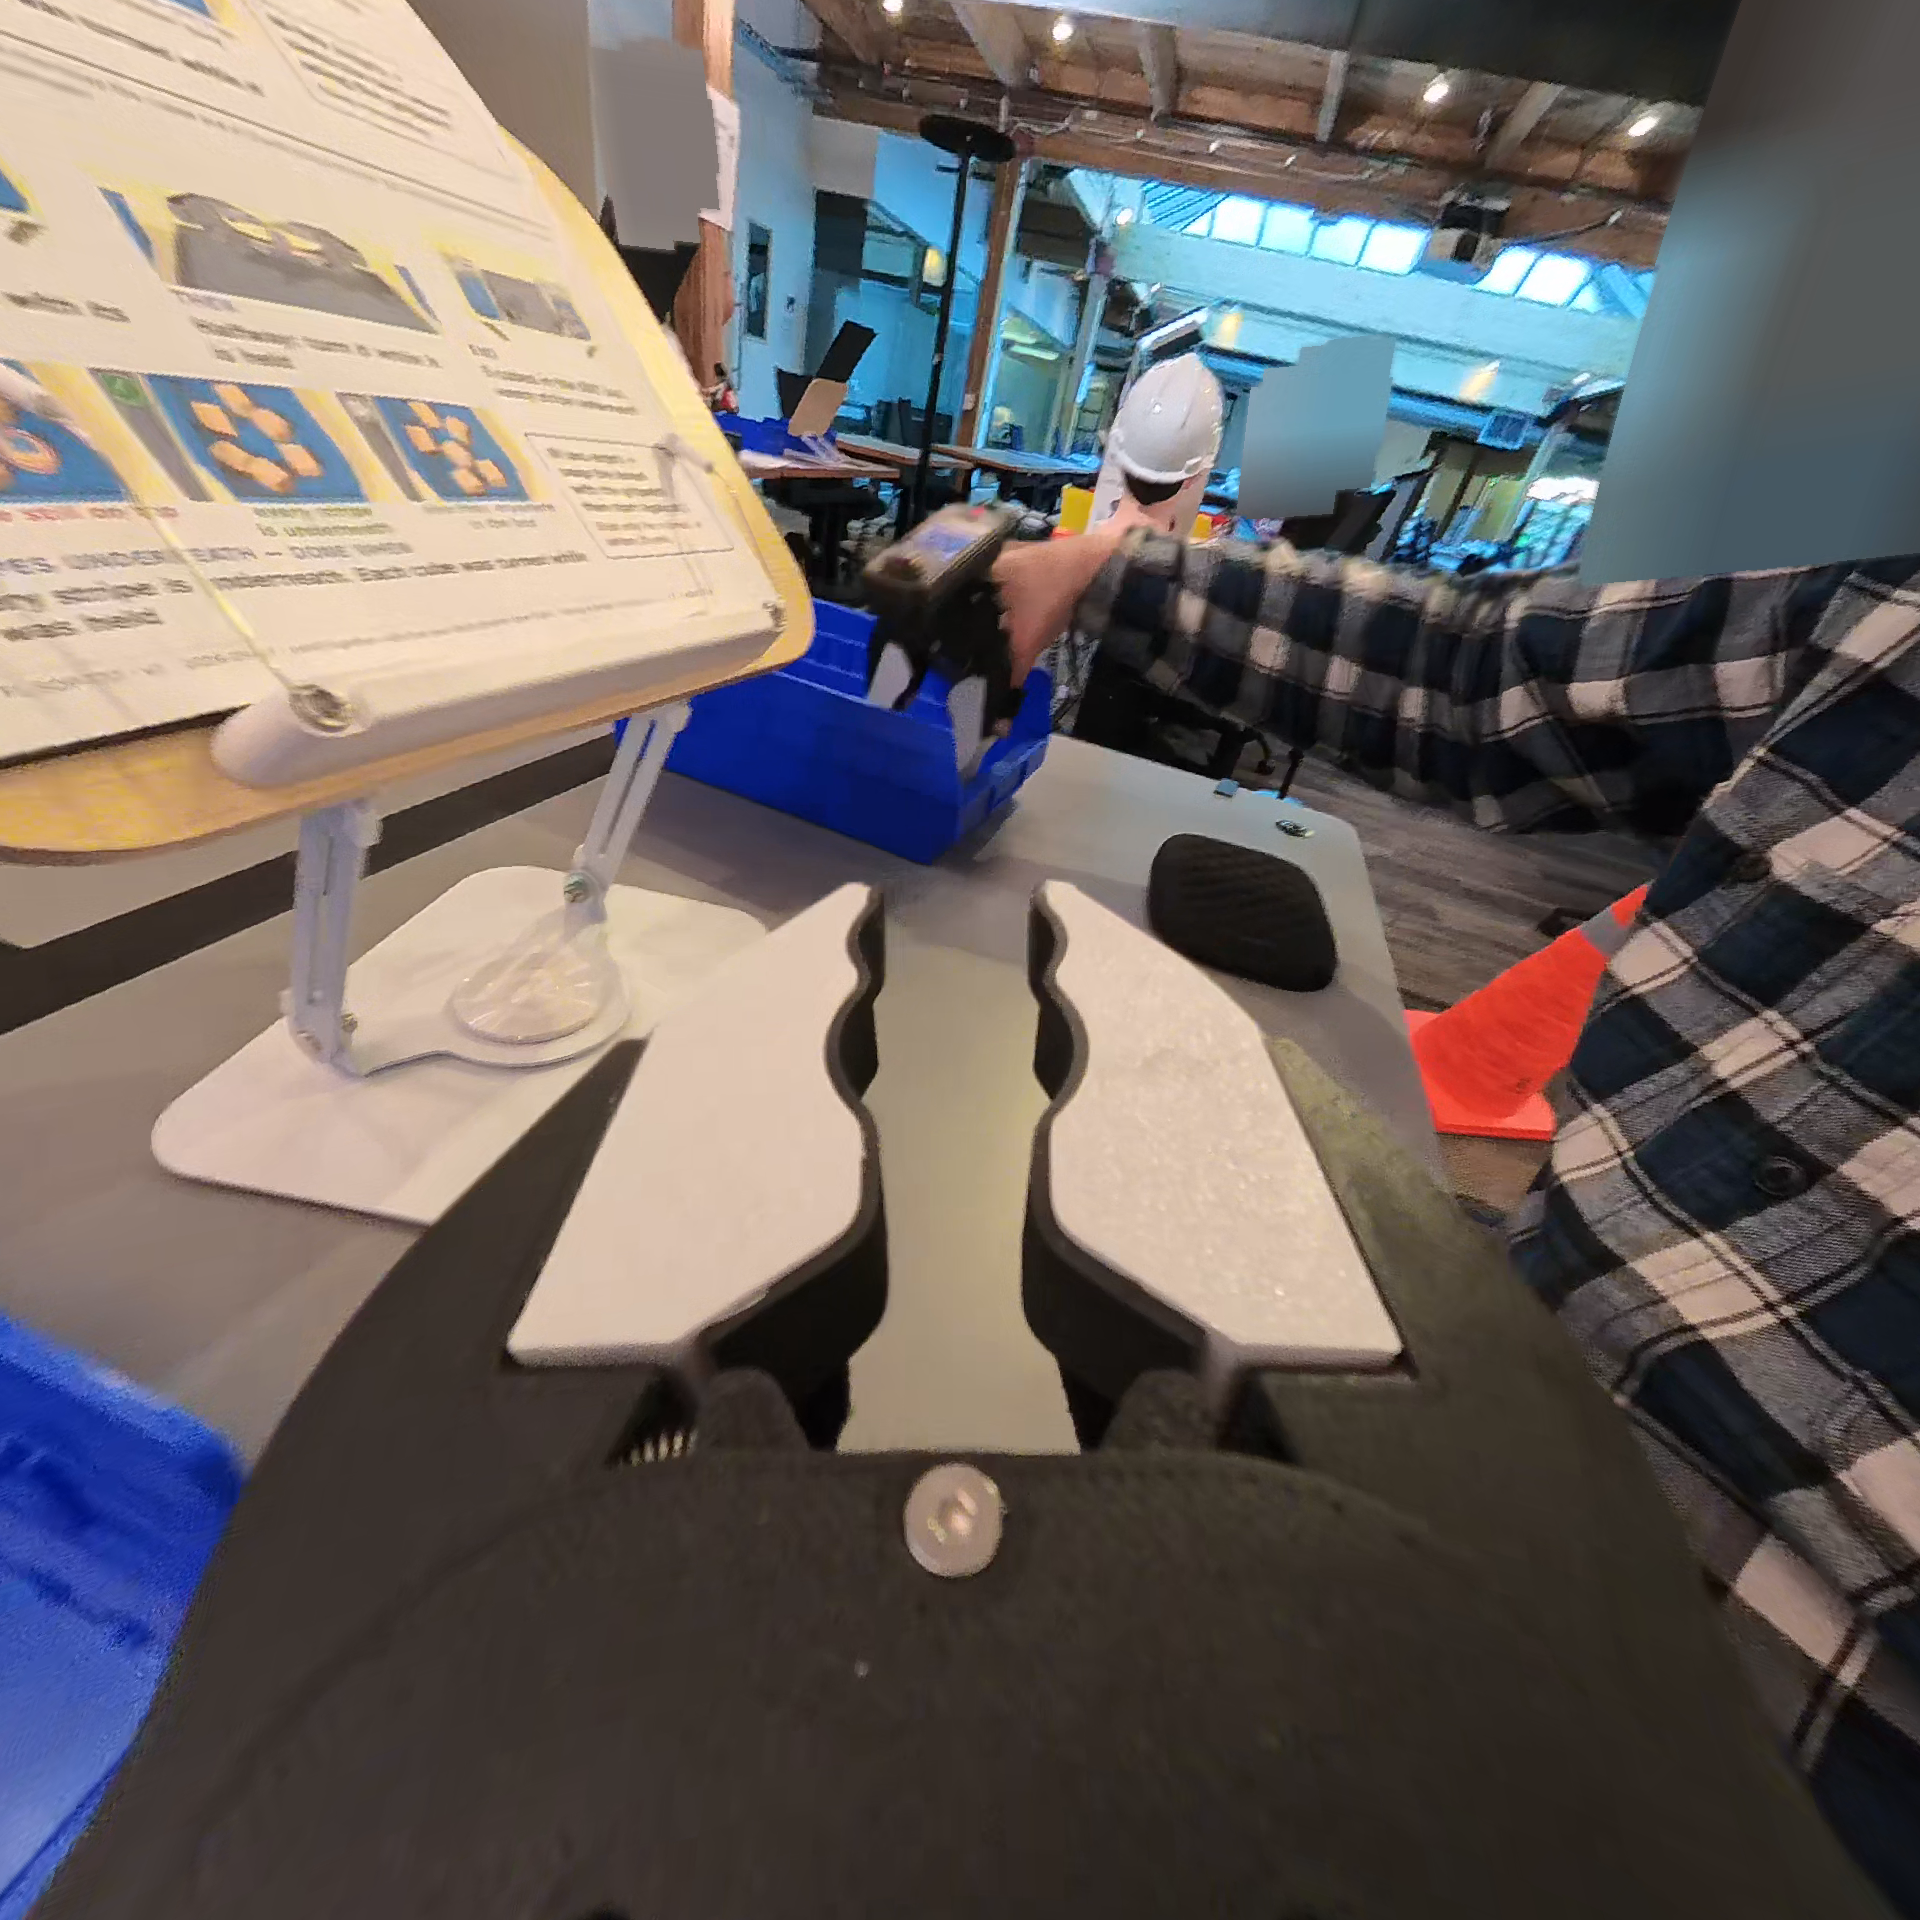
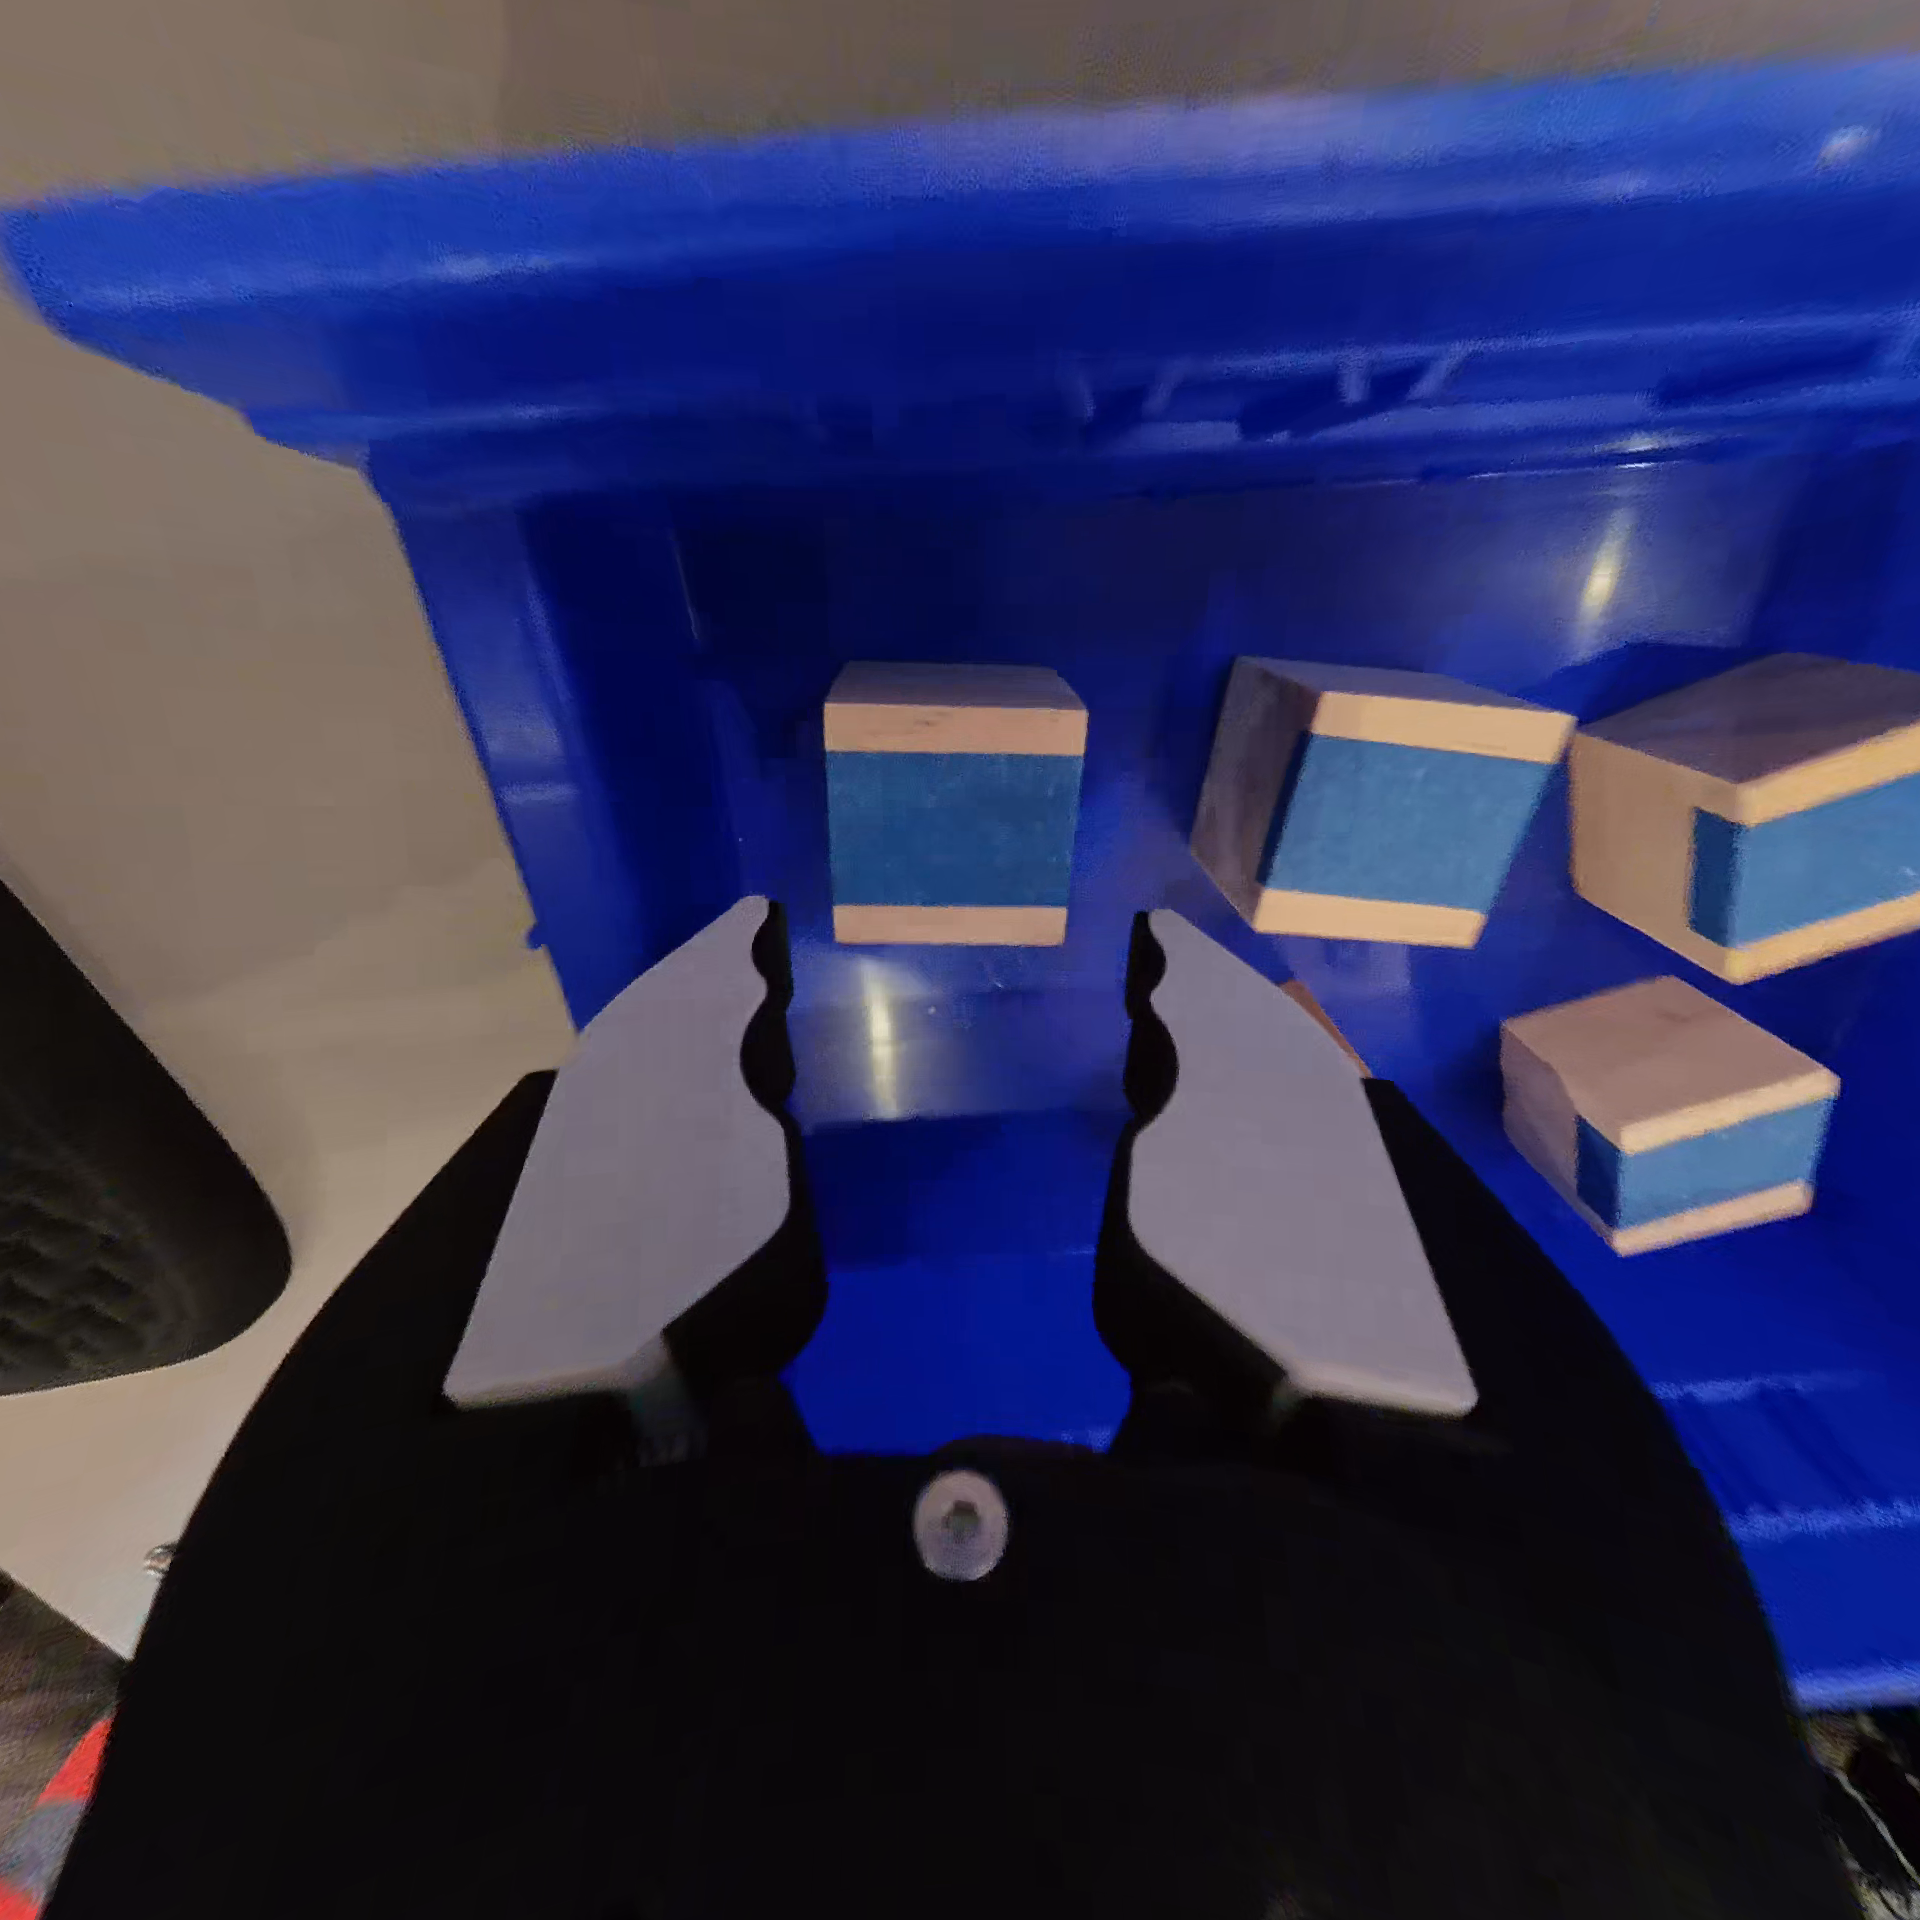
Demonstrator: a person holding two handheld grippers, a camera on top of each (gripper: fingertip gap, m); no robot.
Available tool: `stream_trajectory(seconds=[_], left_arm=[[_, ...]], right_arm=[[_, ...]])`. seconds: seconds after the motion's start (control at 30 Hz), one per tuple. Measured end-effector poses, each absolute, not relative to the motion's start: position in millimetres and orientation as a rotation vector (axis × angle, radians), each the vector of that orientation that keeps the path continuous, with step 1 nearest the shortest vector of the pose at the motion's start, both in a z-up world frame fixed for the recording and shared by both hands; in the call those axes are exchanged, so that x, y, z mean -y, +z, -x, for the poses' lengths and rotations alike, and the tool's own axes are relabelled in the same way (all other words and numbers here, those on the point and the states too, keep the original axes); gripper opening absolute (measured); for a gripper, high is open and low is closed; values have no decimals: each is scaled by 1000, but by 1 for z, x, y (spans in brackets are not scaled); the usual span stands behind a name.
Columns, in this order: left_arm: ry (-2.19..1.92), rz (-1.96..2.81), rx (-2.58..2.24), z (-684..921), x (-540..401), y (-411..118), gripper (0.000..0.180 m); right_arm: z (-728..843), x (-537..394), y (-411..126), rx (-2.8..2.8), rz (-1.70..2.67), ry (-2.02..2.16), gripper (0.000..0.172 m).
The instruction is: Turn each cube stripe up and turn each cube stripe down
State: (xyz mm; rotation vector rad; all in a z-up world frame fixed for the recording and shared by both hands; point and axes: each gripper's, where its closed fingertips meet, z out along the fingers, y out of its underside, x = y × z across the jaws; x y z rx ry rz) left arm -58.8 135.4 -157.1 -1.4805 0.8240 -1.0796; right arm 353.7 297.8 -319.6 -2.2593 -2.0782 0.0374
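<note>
Several wooden cubes with a blue stripe lie in a blue bin [image 2: 1039,312]. One cube [image 2: 954,805] sits just beyond my right gripper [image 2: 954,920], its striped face toward the camera. Others lie to the right: one tilted [image 2: 1382,810], one at the edge [image 2: 1766,821], one nearer [image 2: 1673,1112]. My right gripper is open and empty; its fingertips stand apart from the cube. In the left wrist view it [image 1: 935,707] reaches into the blue bin [image 1: 831,748]. My left gripper [image 1: 956,904] is open and empty above the grey table [image 1: 1091,821].
A tilted stand with an instruction sheet [image 1: 312,364] stands on a white base [image 1: 343,1122] at the left. A black pad [image 1: 1242,925] lies near the table's right edge. An orange cone [image 1: 1507,1029] stands on the floor. A plaid sleeve [image 1: 1455,665] crosses the right. Another blue bin [image 1: 83,1558] is at lower left.
</note>
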Motion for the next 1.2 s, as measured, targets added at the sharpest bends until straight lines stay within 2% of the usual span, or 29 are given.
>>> stream_trajectory(seconds=[0.17, 0.37, 0.63, 0.83, 0.93, 1.03, 1.2], left_arm=[[-752, 1566, -880, 102, -173, -151, 38], [-282, 1757, -1049, 176, -271, -169, 51], [95, 2044, -1429, 230, -384, -264, 60], [129, 2138, -1601, 236, -418, -309, 68], [111, 2192, -1660, 237, -426, -326, 67], [83, 2274, -1711, 239, -425, -341, 49], [10, 2216, -1524, 233, -423, -313, 48]], right_arm=[[-344, -287, -270, 1970, 2125, -48, 60], [-318, -236, -234, 1945, 1965, -73, 54], [-286, -172, -223, 1954, 1867, -3, 52], [-275, -147, -228, 1990, 1867, 30, 51], [-269, -143, -230, 2003, 1859, 28, 51], [-262, -143, -230, 2001, 1844, 44, 50], [-237, -139, -220, 1967, 1777, 104, 52]])
